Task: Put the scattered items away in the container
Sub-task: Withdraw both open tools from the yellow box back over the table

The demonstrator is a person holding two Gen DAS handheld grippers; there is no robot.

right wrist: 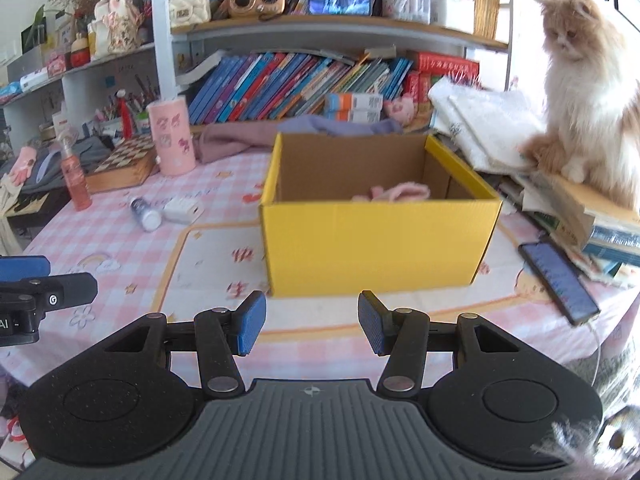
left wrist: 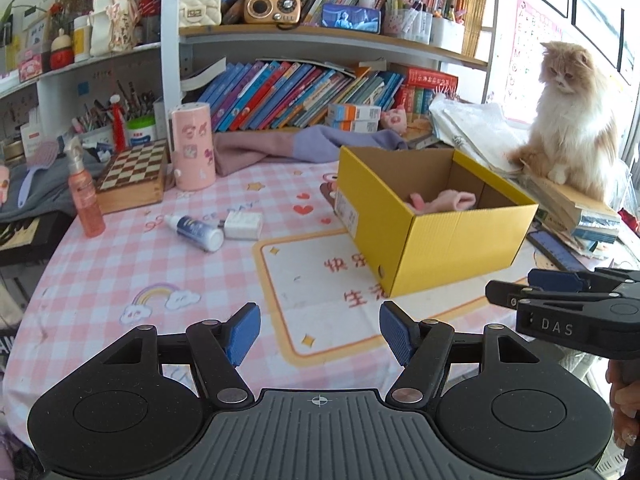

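Yellow box (right wrist: 376, 240) stands on the table (left wrist: 120, 272), a pink item (right wrist: 400, 192) already lying inside.
Both claws hang spread and empty, the left claw (left wrist: 320, 332) and right claw (right wrist: 312, 322) short of the box. The step in hand looks like fetching the next piece: the small bottle (left wrist: 196, 230) and white charger (left wrist: 244, 226) lie touching, left of the box, so the next move calls for a reach leftward.
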